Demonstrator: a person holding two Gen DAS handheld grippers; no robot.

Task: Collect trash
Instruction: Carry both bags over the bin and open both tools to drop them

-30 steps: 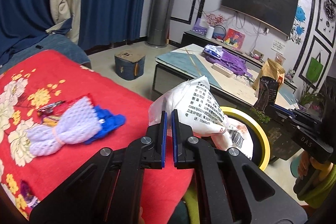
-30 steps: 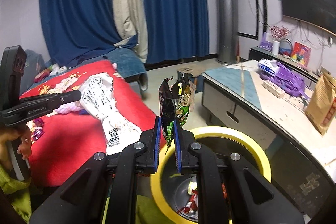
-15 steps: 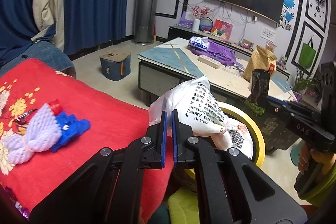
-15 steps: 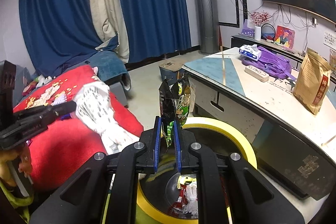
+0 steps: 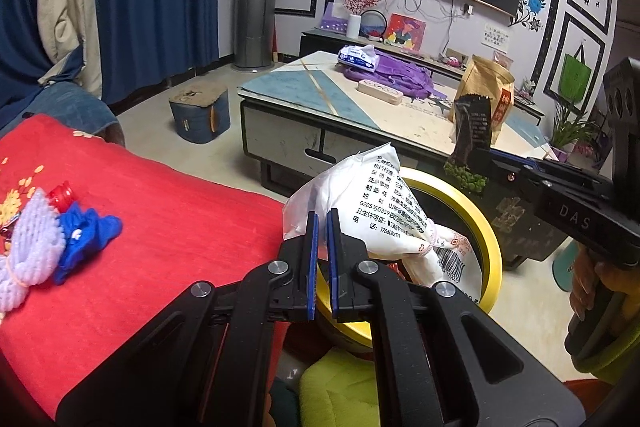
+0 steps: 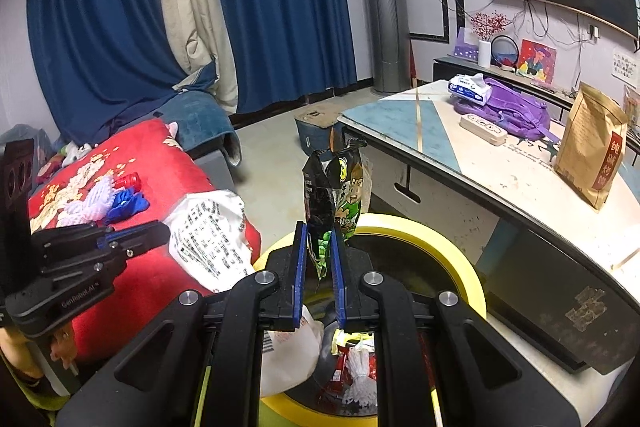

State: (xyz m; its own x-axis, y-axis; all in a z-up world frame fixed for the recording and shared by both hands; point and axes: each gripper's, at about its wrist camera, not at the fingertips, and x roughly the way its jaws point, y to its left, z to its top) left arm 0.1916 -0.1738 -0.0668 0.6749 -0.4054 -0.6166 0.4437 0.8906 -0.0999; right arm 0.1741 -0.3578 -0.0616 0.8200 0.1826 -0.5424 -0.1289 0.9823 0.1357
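Trash bin (image 6: 424,227), yellow-rimmed, sits on the floor just below both grippers, wrappers already inside. Right gripper (image 6: 319,259) pinches a dark snack wrapper (image 6: 336,195) upright over the bin mouth. Left gripper (image 5: 322,247) clamps a white printed bag (image 5: 380,211), its lower end hanging into the bin. Beside it, red blanket (image 5: 180,227) with a blue scrap (image 5: 86,239). Farther off, table (image 6: 500,171) with a purple backpack (image 6: 508,111).

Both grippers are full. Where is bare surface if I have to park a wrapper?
Free: the red blanket between the blue cloth and the yellow-rimmed bin; also the coffee table's near end, before the power strip. Crowded: the table's far end around the purple backpack and brown paper bag.
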